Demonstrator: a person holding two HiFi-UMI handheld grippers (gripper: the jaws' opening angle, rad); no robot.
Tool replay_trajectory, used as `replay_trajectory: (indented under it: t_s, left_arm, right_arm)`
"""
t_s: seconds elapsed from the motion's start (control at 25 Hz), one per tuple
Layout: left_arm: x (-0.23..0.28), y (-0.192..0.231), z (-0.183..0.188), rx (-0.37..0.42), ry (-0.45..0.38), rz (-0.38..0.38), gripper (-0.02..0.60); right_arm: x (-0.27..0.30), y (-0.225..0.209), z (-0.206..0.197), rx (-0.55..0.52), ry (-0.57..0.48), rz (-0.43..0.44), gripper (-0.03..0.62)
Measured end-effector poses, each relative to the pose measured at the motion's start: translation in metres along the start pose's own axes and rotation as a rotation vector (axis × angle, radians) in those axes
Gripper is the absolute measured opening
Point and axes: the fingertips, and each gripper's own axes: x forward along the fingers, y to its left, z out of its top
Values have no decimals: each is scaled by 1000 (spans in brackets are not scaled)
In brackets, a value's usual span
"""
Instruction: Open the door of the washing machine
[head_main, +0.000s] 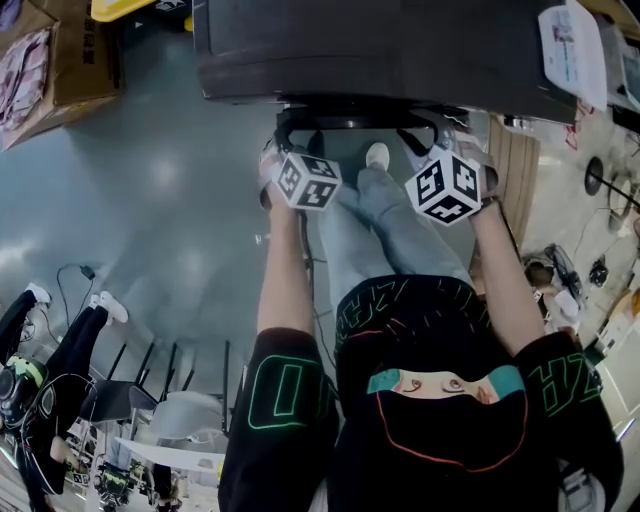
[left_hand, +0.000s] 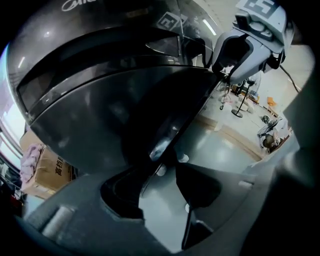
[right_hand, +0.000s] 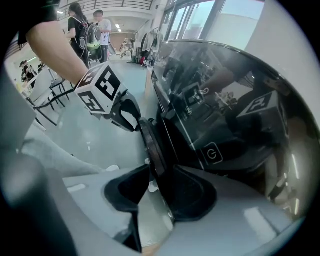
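Observation:
The dark washing machine (head_main: 380, 45) fills the top of the head view, and its door's rim (head_main: 355, 122) juts toward me as a black arc. My left gripper (head_main: 300, 172) sits at the rim's left end and my right gripper (head_main: 447, 183) at its right end. In the left gripper view the door's thin edge (left_hand: 167, 131) runs between the left gripper's (left_hand: 159, 186) jaws; they stand apart, with floor showing beside the edge. In the right gripper view the rim (right_hand: 151, 142) fills the gap at the tips of the right gripper (right_hand: 156, 186). The power button (right_hand: 212, 152) shows on the panel.
My legs and white shoes (head_main: 378, 155) stand right below the door. A cardboard box (head_main: 55, 60) sits at the back left and wooden boards (head_main: 515, 160) lean at the right. Chairs (head_main: 150, 390) and a seated person (head_main: 50, 370) are at the lower left, and cables (head_main: 600, 180) lie at the right.

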Motion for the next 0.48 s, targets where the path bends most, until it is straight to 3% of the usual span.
replay_trajectory:
  t_s: [0.28, 0.48]
  left_arm:
    - [-15, -21, -21, -67, 6, 14, 210]
    - [-24, -41, -34, -130, 18, 25, 210]
  right_arm:
    - [-2, 20, -4, -9, 6, 106, 161]
    - [-7, 32, -12, -52, -3, 133, 164]
